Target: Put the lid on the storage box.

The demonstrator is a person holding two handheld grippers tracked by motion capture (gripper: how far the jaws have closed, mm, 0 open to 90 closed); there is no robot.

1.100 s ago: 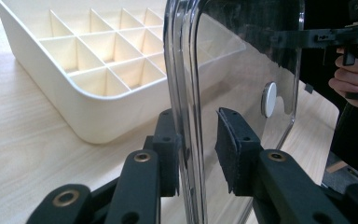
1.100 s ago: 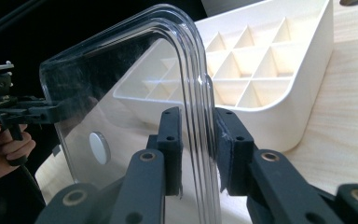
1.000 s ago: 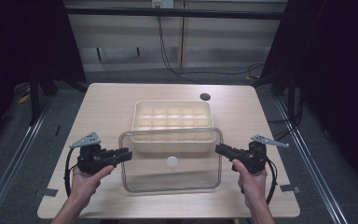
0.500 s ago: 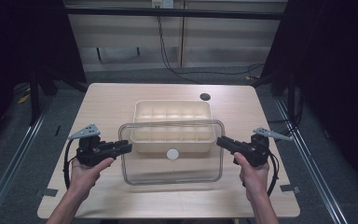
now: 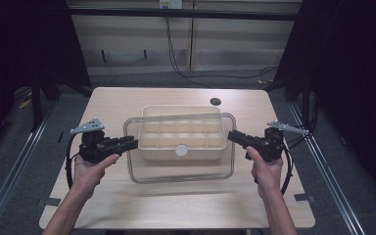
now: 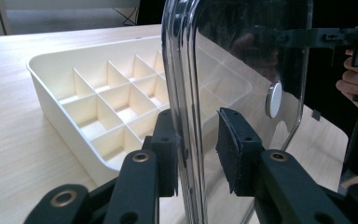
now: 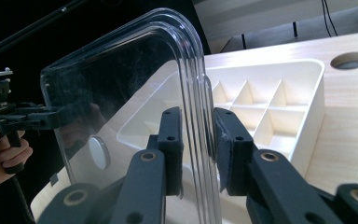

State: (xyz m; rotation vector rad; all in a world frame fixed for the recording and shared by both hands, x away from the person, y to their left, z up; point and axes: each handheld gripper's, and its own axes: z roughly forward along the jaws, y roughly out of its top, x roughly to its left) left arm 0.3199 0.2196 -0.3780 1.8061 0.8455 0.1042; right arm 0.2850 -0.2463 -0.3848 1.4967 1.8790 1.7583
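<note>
— What's the lid (image 5: 181,164) like?
— Clear plastic, rounded corners, a white round knob (image 5: 181,150) in the middle, held over the cream divided tray (image 5: 182,115) on the counter (image 5: 127,205).
— Held how?
— Left gripper (image 5: 131,144) and right gripper (image 5: 233,136) each clamp an end rim.

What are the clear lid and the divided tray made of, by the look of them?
Clear lid: likely rigid transparent plastic, glossy; the tray shows through it and its rolled rim catches reflections. A small pale disc sits at its centre, material unclear.
Divided tray: looks like opaque cream moulded plastic, smooth with a slight sheen, with thin one-piece dividers.
</note>
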